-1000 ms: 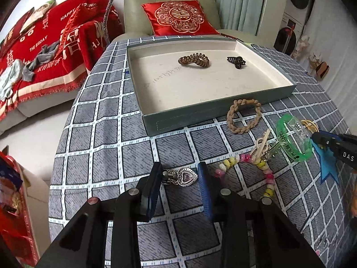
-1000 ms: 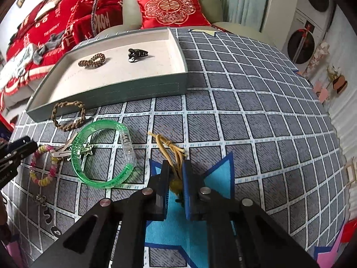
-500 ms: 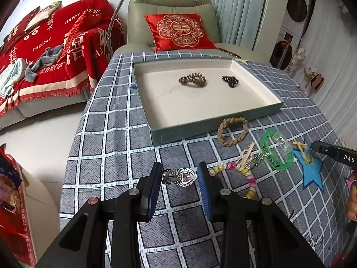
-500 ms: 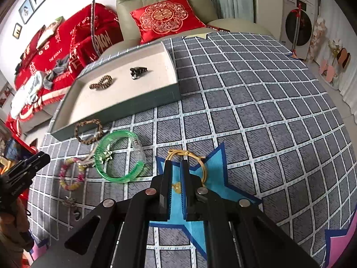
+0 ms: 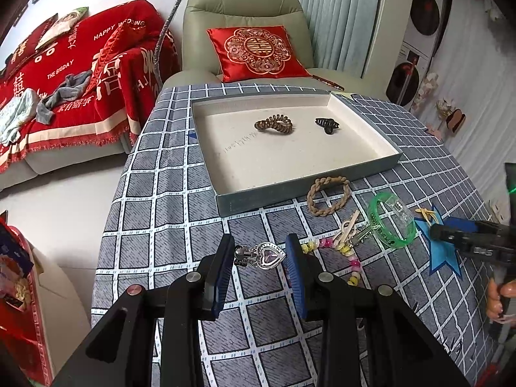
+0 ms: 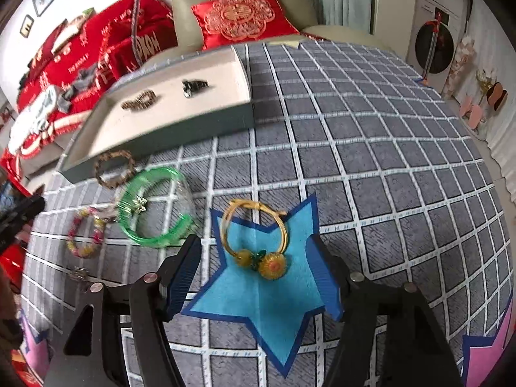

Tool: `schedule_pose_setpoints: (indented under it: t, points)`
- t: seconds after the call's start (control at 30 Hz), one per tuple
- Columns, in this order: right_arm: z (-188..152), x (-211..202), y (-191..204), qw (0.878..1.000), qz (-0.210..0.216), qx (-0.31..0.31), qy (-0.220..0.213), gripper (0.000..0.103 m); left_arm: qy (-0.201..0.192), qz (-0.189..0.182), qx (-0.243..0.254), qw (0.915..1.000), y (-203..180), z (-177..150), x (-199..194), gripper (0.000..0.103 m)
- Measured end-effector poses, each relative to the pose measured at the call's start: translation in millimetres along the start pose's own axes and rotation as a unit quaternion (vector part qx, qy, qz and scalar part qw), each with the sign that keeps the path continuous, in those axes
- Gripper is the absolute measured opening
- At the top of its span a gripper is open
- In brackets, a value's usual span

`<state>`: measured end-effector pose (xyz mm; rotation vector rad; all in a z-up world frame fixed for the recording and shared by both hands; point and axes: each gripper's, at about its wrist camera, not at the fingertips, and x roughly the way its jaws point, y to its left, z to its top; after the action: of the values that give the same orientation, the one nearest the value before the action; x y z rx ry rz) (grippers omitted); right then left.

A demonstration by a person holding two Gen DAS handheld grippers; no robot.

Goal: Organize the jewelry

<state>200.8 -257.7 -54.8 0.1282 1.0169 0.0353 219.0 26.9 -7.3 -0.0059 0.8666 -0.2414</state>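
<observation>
L gripper (image 5: 260,256): jaws clamped on heart-shaped silver clip (image 5: 262,255), held clear above desk (image 5: 167,193). R gripper (image 6: 254,259): jaws opening, wide apart, nothing pressed; gold wire bangle w/ yellow beads (image 6: 258,242) lying between them on blue star patch (image 6: 267,303), not touched. Grey box tray (image 5: 258,195) at far side of desk, holding brown spiral hair tie (image 5: 273,124) and black claw clip (image 5: 327,125), apart from each other. Braided ring (image 5: 328,195) just beside tray front wall. Green bangle (image 5: 391,220) and pastel bead bracelet (image 5: 342,251) near, on checked cloth.
</observation>
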Motion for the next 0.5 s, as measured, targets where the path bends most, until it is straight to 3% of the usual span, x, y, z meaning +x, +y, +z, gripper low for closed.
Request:
schedule_pose_setpoints:
  t: [0.07, 0.1, 0.17, 0.3, 0.37, 0.5]
  points:
    - [-1, 9, 1, 1.000, -0.017, -0.003, 0.003, 0.043, 0.000, 0.000, 0.001, 1.0000, -1, 0, 0, 0.047]
    - [-1, 11, 4, 0.999, -0.033, -0.017, -0.002, 0.040, 0.001, -0.001, 0.002, 1.0000, -2, -1, 0, 0.047]
    - [-2, 11, 10, 0.998, -0.046, -0.035, -0.006, 0.010, 0.001, 0.000, 0.003, 1.0000, -2, -1, 0, 0.047]
    - [-4, 8, 11, 0.999, -0.038, -0.027, -0.005, 0.011, -0.001, -0.001, -0.002, 1.0000, 0, 0, 0, 0.047]
    - [-4, 4, 6, 1.000, -0.026, -0.011, -0.007, 0.002, -0.002, -0.001, -0.002, 1.0000, 0, 0, -1, 0.047]
    - [1, -8, 0, 1.000, -0.003, 0.011, -0.014, 0.002, -0.005, -0.002, -0.003, 1.0000, 1, 3, -3, 0.047]
